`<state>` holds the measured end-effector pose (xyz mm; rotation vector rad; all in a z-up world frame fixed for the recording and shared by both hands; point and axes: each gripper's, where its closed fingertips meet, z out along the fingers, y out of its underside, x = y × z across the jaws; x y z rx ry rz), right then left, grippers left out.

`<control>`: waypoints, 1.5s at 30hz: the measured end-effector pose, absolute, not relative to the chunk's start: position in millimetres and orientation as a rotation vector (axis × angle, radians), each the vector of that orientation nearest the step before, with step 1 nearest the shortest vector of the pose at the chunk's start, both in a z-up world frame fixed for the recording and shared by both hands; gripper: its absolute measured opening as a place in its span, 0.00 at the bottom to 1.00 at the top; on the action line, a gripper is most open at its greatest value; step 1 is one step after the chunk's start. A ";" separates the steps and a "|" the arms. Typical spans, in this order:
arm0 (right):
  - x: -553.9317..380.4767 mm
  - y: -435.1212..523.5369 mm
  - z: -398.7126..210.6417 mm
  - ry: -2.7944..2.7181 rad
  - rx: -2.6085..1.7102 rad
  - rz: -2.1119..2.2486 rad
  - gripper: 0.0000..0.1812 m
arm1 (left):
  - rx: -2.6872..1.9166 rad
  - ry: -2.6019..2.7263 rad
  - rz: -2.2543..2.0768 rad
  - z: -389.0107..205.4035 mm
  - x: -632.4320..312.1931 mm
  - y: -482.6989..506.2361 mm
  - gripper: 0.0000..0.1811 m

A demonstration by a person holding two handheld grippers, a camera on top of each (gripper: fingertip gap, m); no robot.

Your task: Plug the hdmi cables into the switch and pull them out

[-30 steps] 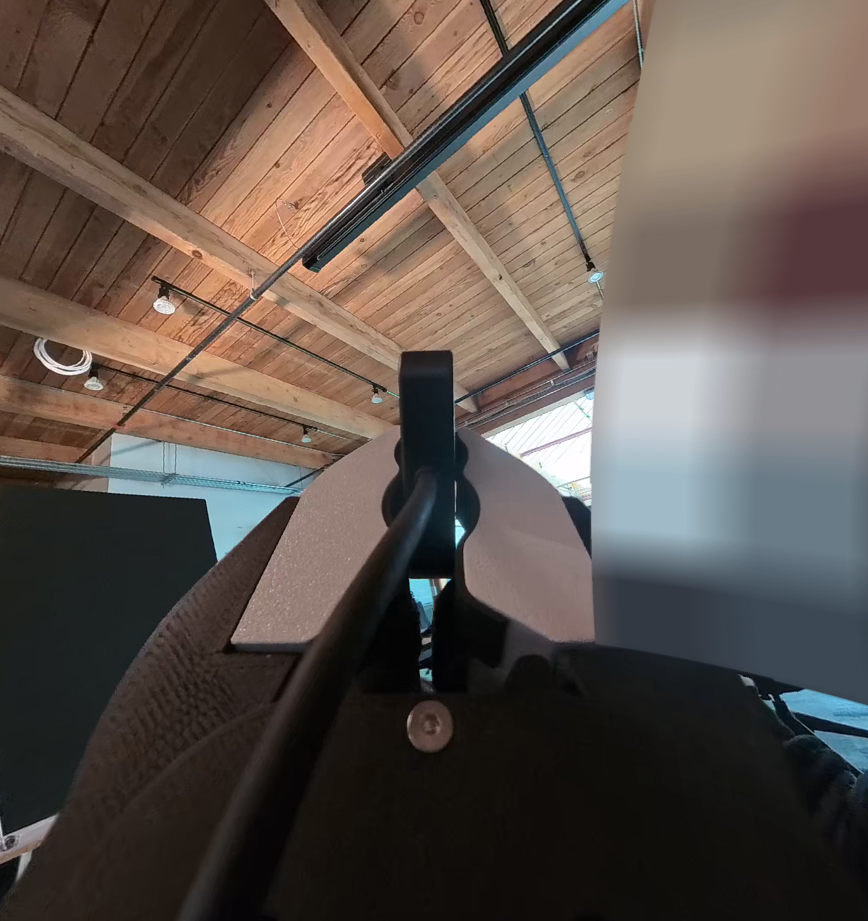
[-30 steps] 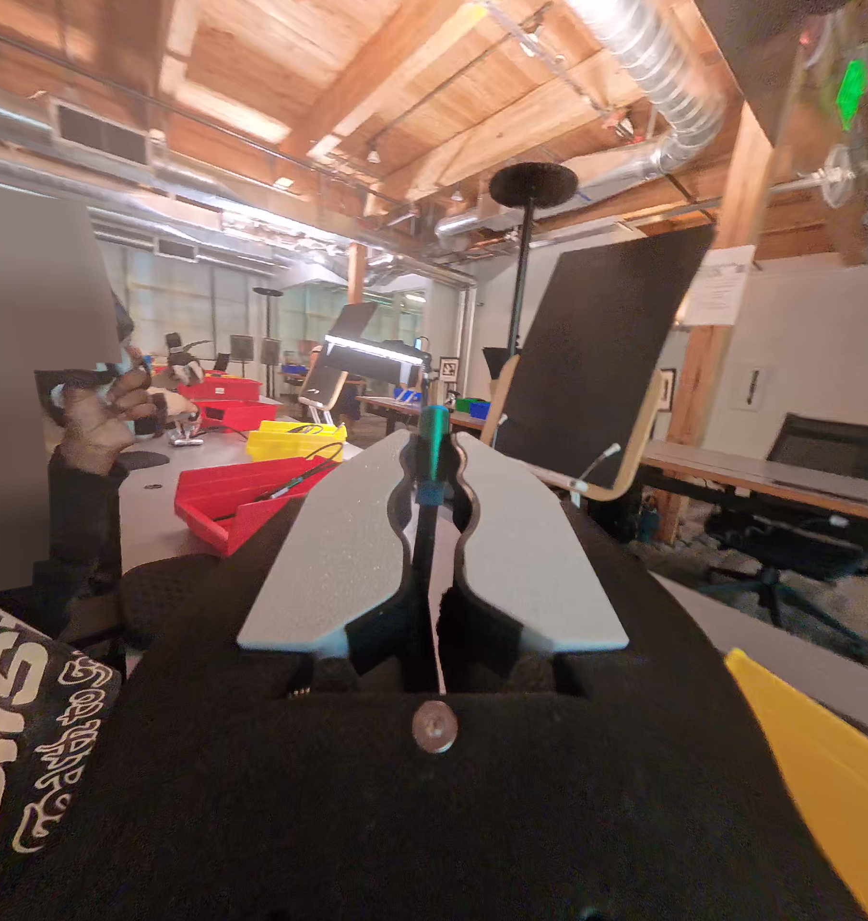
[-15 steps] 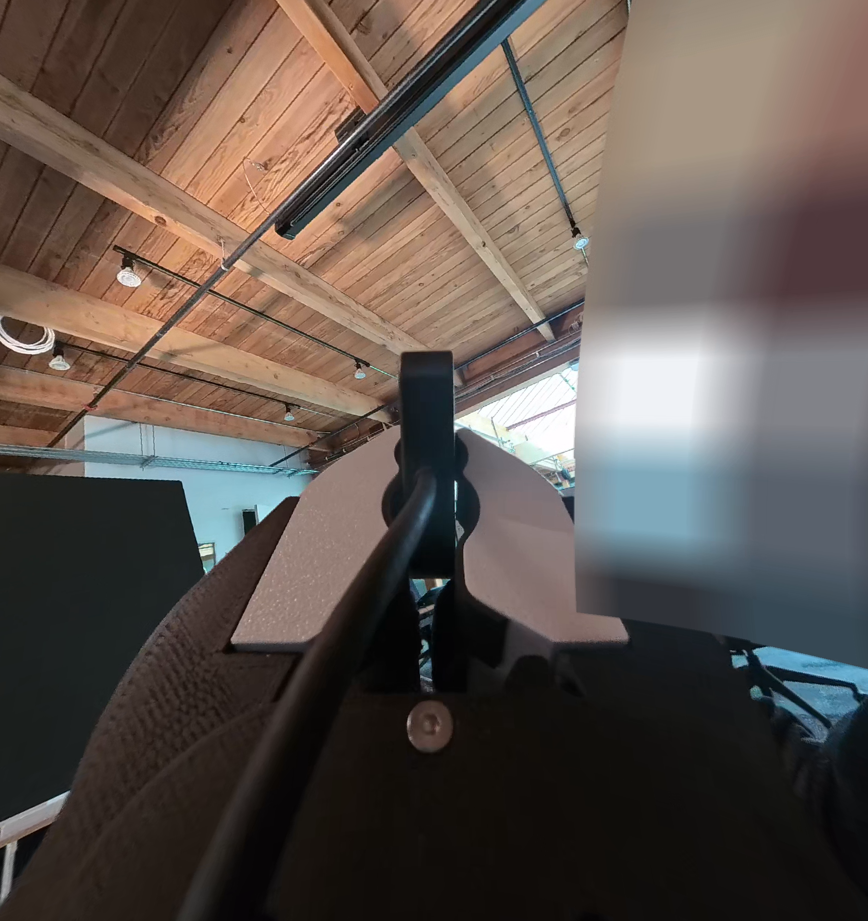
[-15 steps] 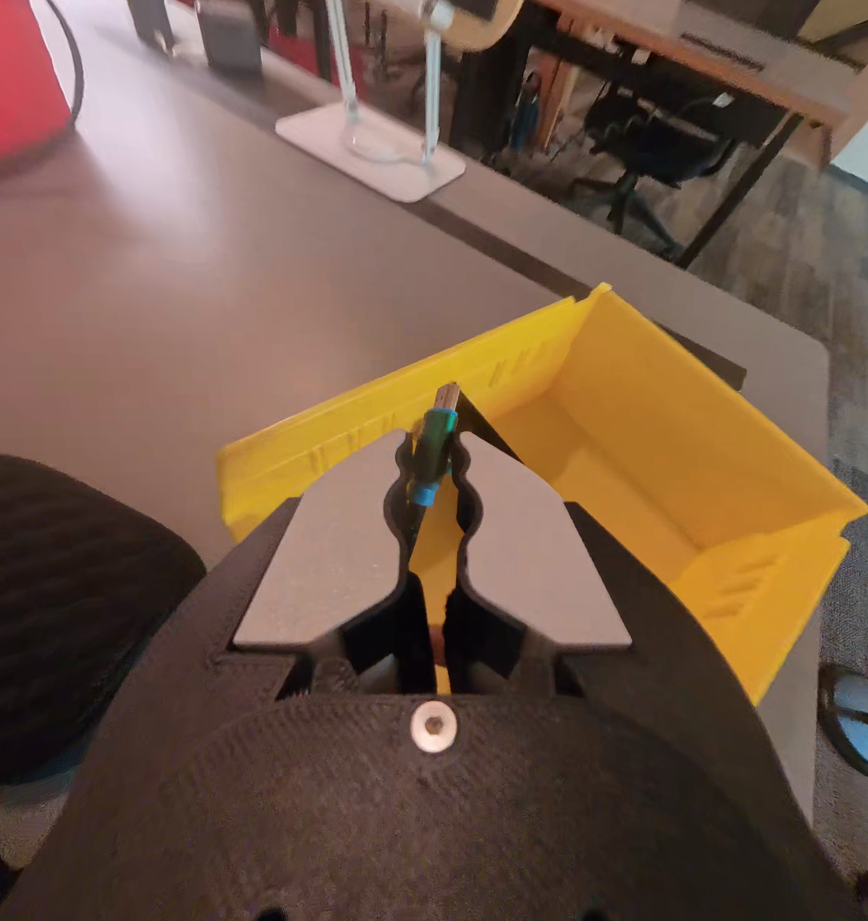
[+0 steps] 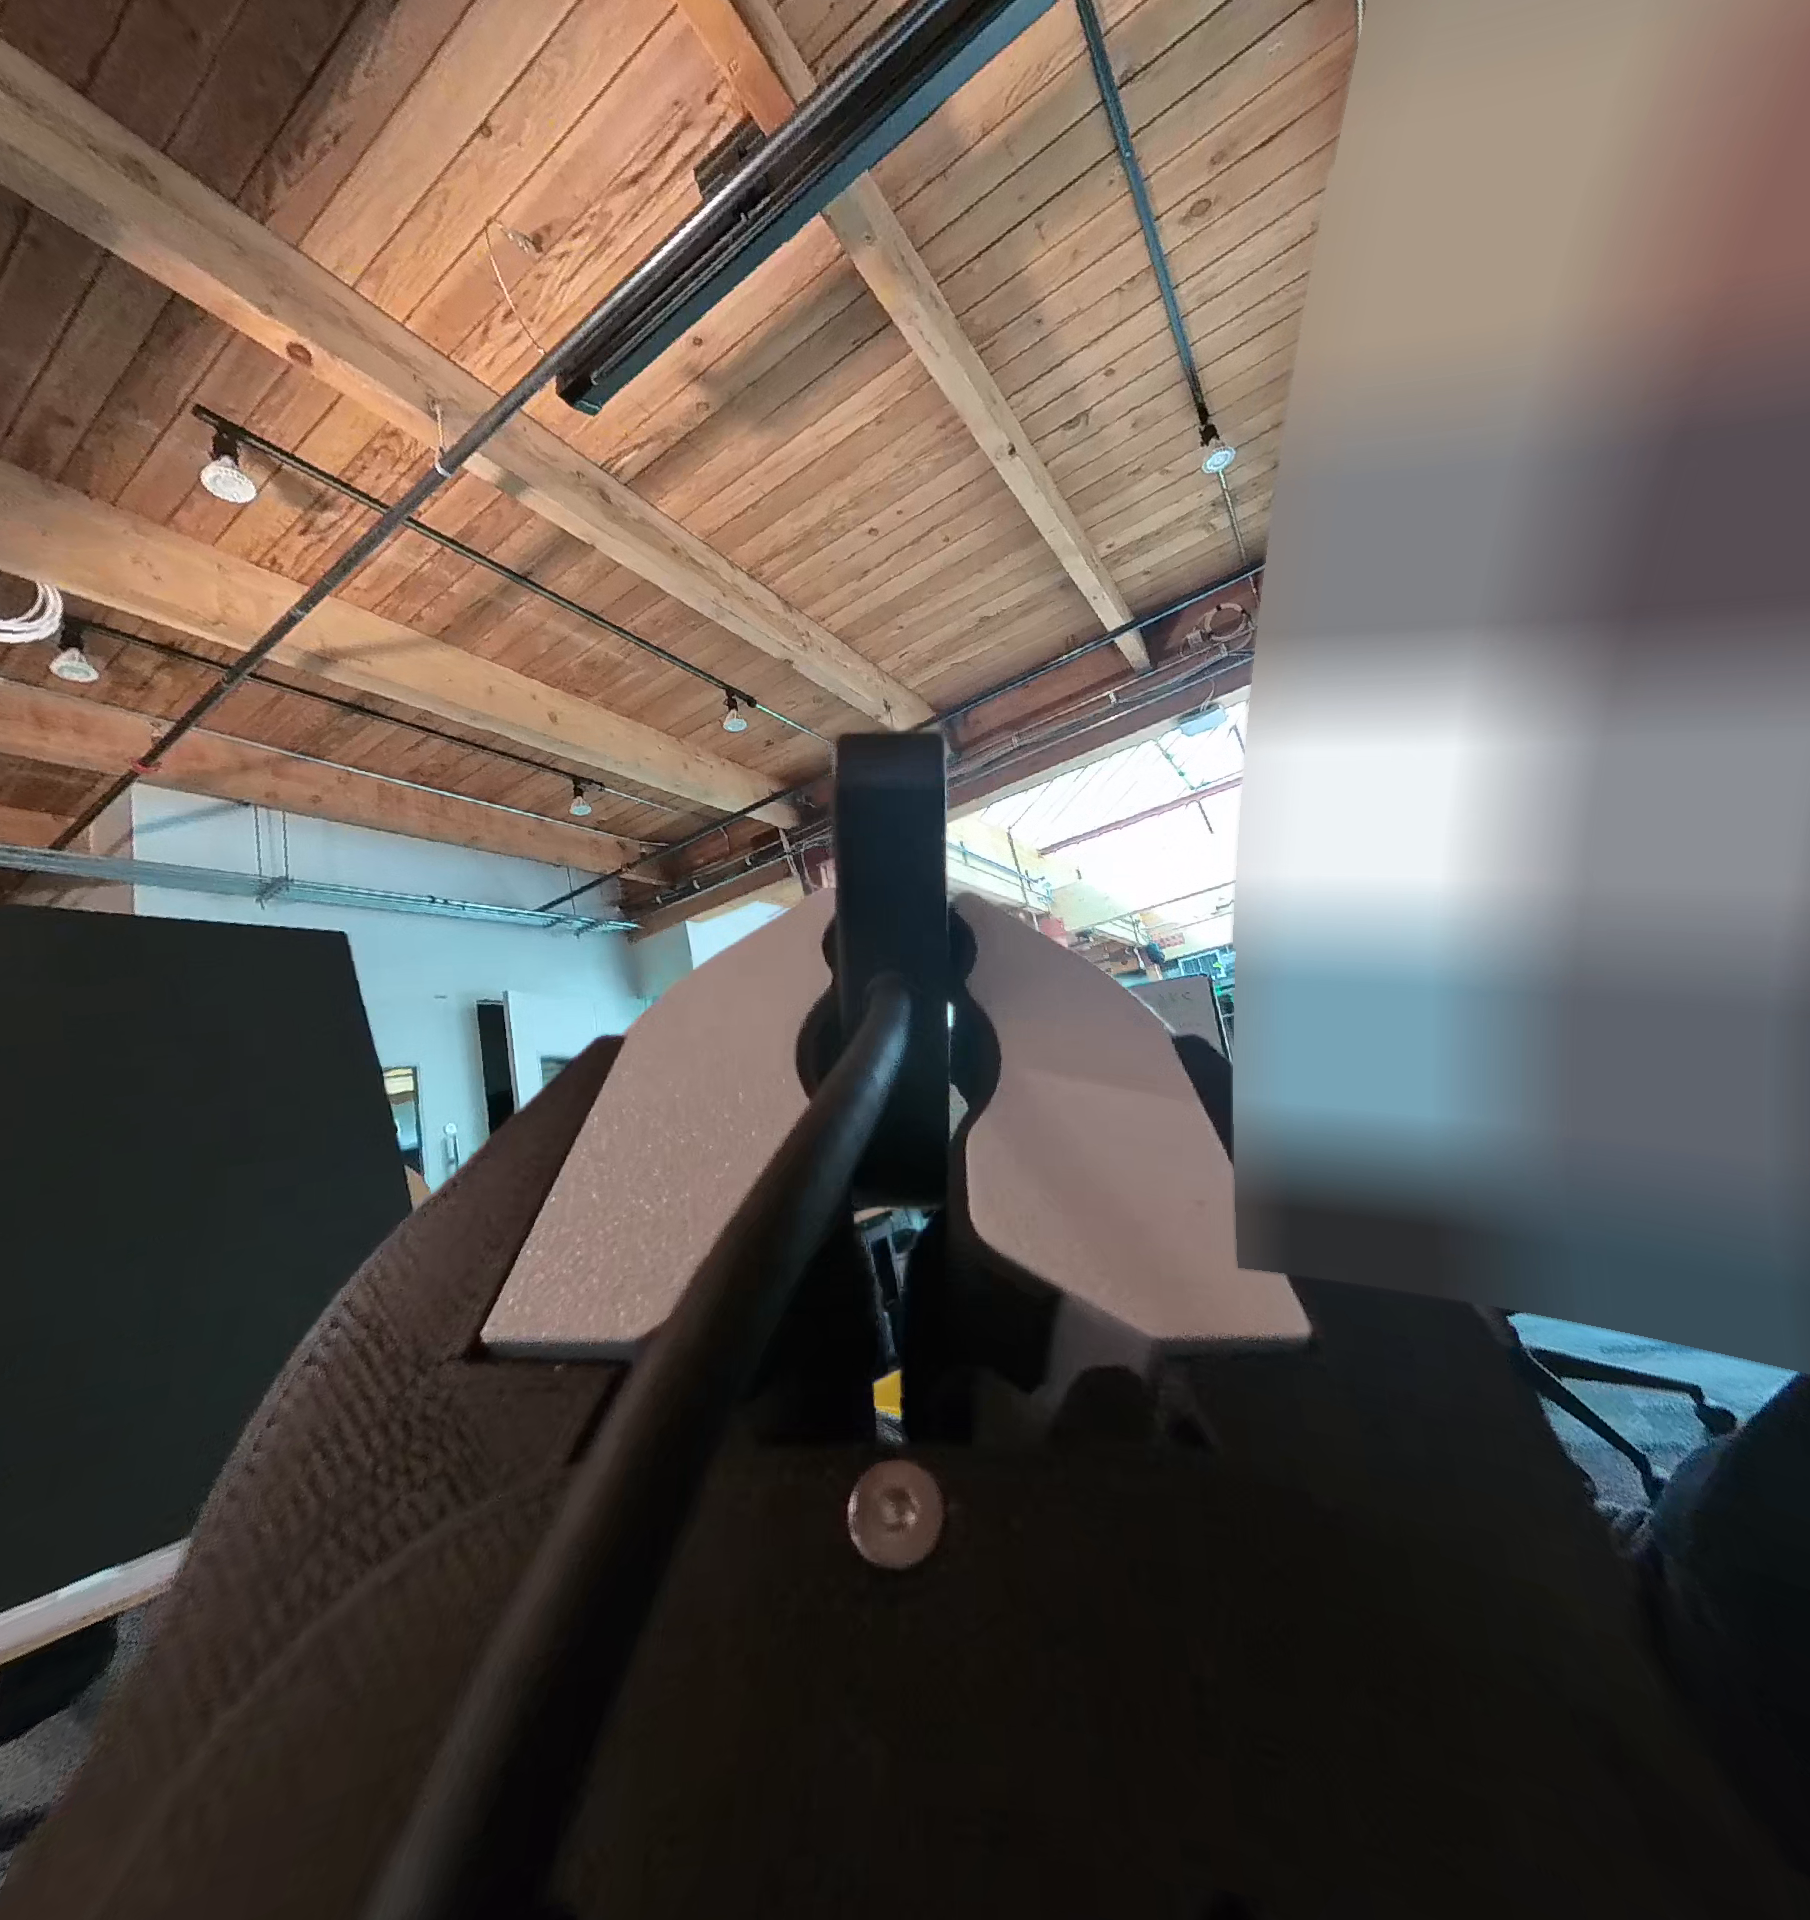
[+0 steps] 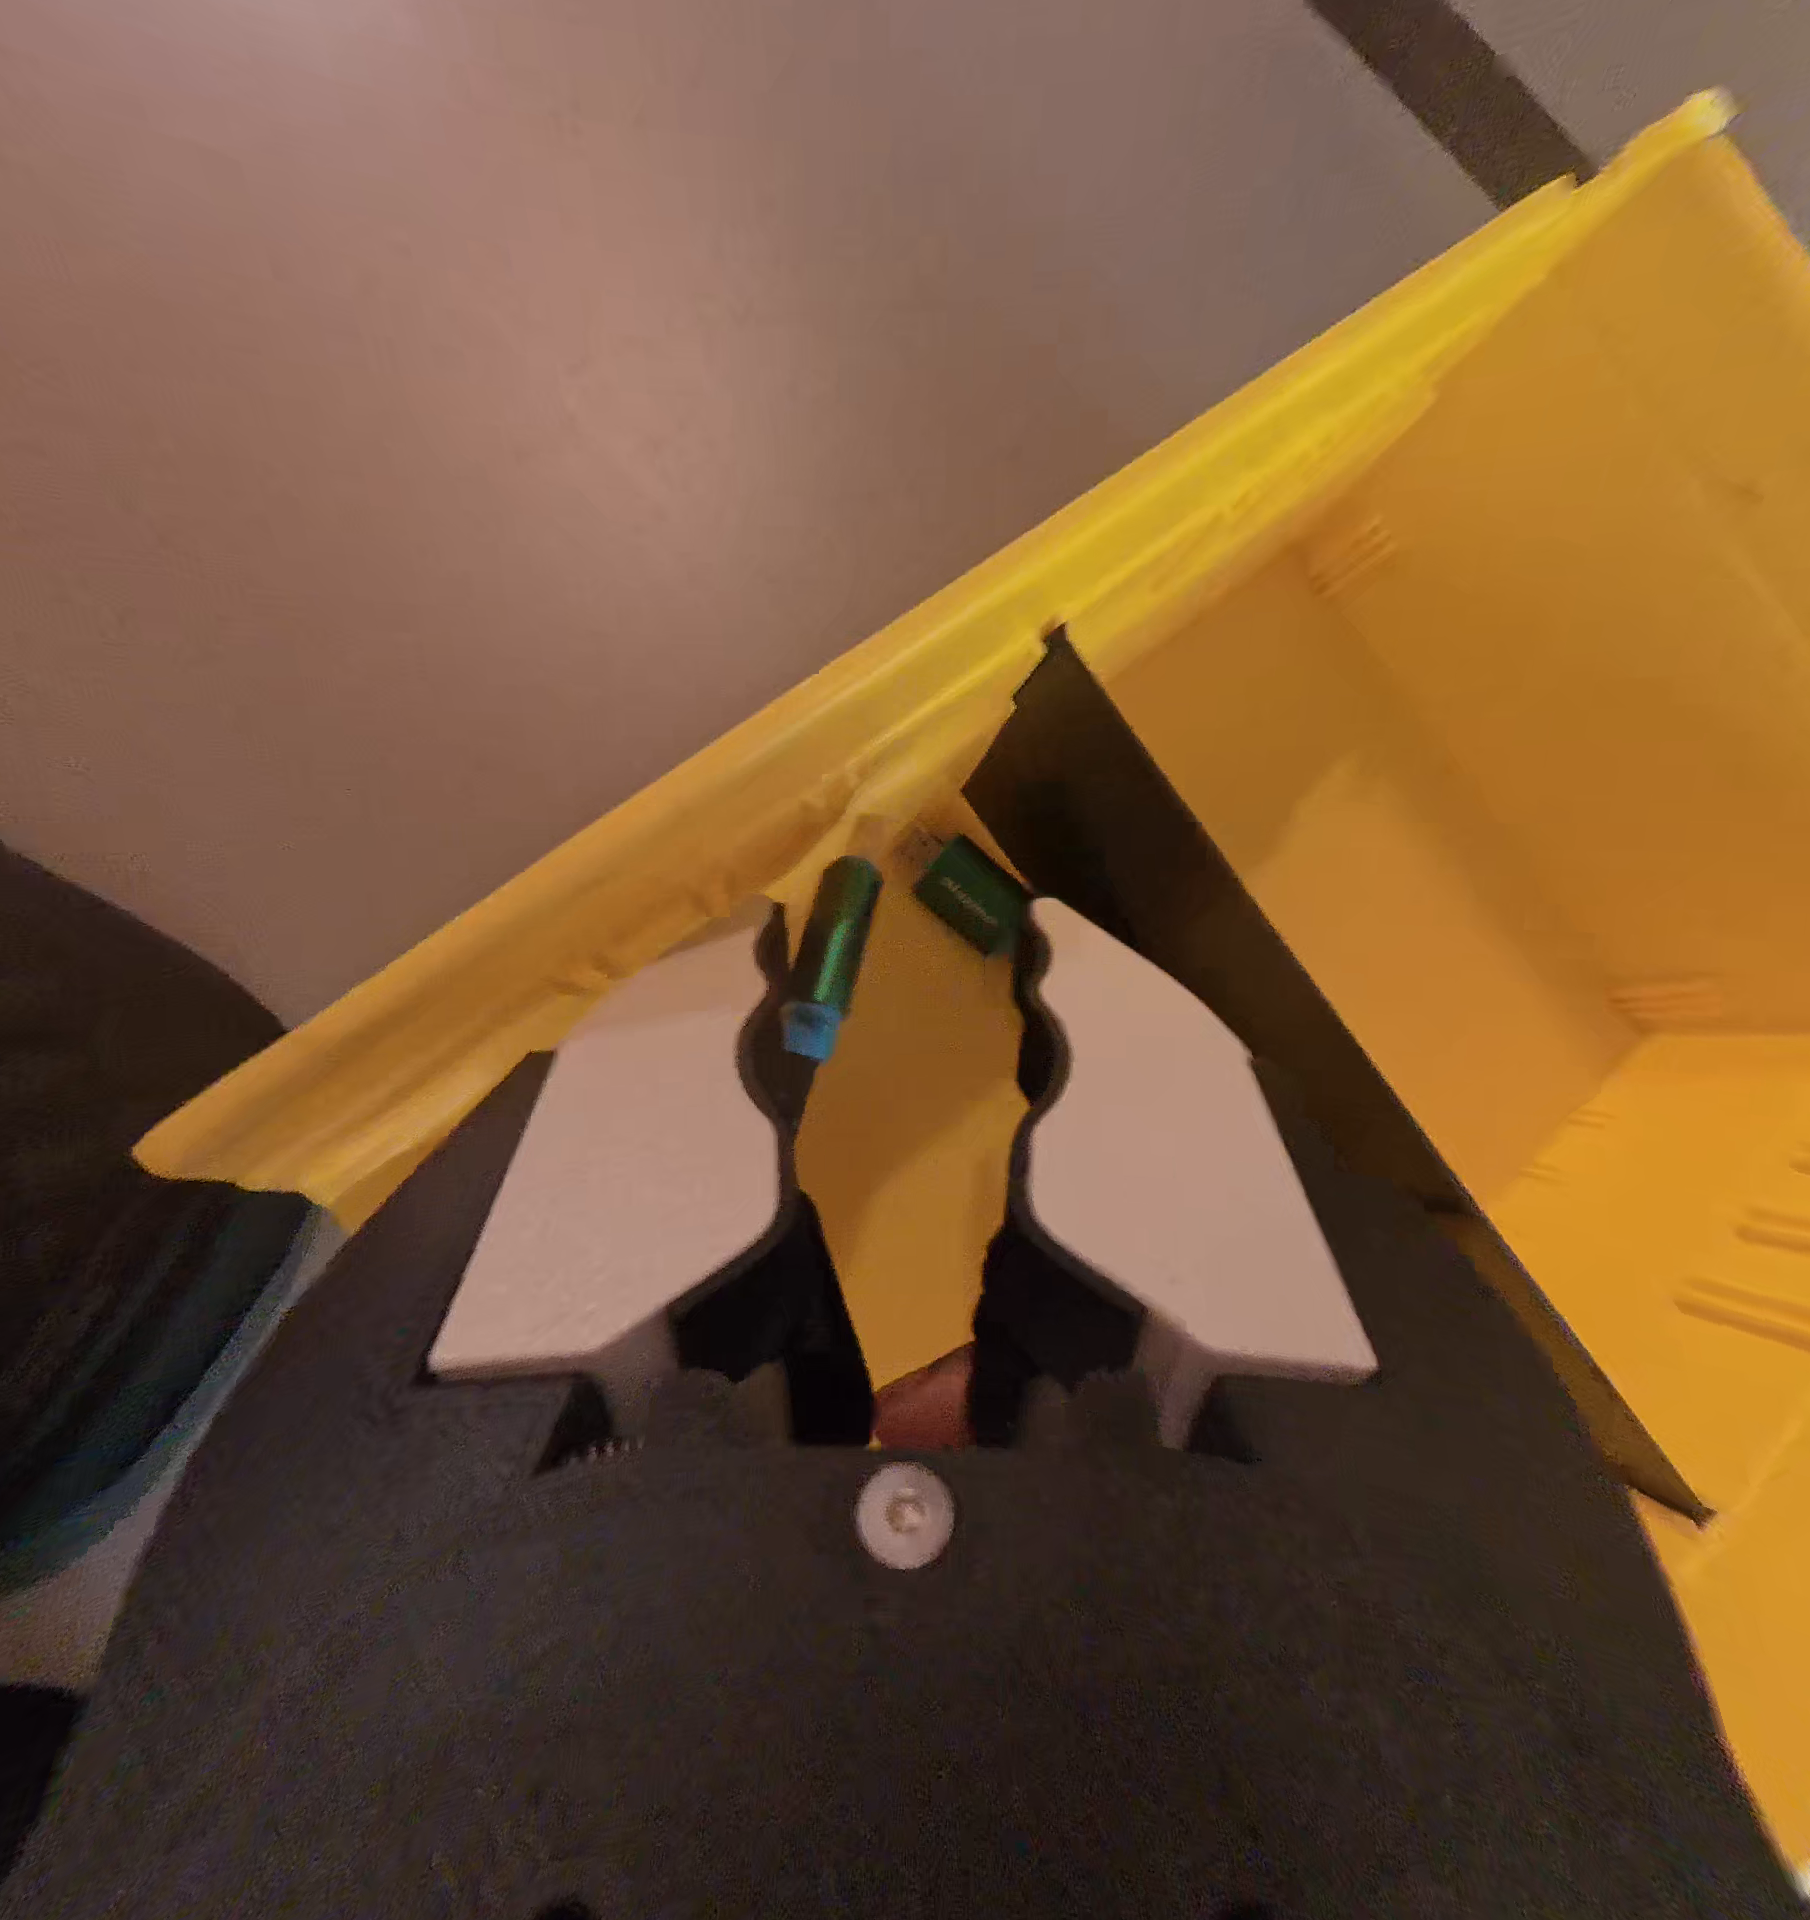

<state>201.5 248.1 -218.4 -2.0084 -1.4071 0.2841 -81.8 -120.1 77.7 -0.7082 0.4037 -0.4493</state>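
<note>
In the left wrist view my left gripper [image 5: 893,930] points up at the wooden ceiling and is shut on a black HDMI plug [image 5: 890,821]. Its black cable [image 5: 672,1455] runs back down over the left finger. In the right wrist view my right gripper [image 6: 901,925] is open over a yellow bin [image 6: 1503,831]. A green plug with a blue collar [image 6: 833,951] lies loose by the left fingertip. A second green plug [image 6: 968,909] lies just beyond it. No switch is in view.
A black divider [image 6: 1171,914] stands across the yellow bin. The bin sits on a grey table [image 6: 568,364]. A dark rounded object [image 6: 59,1143] is at the left edge. A black panel [image 5: 142,1195] stands to the left of my left gripper.
My right gripper swung down from the room to the yellow bin, moved closer and opened, letting go of the green plug. My left gripper still holds the black plug and has tilted slightly.
</note>
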 end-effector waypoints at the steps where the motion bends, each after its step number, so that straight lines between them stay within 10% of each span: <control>1: 202.0 250.6 -212.6 -1.377 -1.987 0.283 0.27 | -0.716 0.409 -0.446 76.9 -80.2 -119.6 0.07; 13: 196.0 242.8 -58.5 -0.865 -1.354 0.490 0.60 | -0.997 0.409 -0.482 44.0 -73.2 -67.9 0.07; 22: 133.8 69.5 43.3 -0.996 -0.693 1.084 0.42 | -1.293 0.526 -0.415 -7.7 -54.7 -25.5 0.07; 38: 3.4 -50.8 -39.9 -1.586 -0.650 1.319 0.29 | -1.573 0.962 -0.460 -78.1 10.7 -33.3 0.07; 45: -4.6 -60.8 -53.5 -1.696 -0.674 1.347 0.08 | -1.585 1.035 -0.461 -86.7 22.1 -39.7 0.10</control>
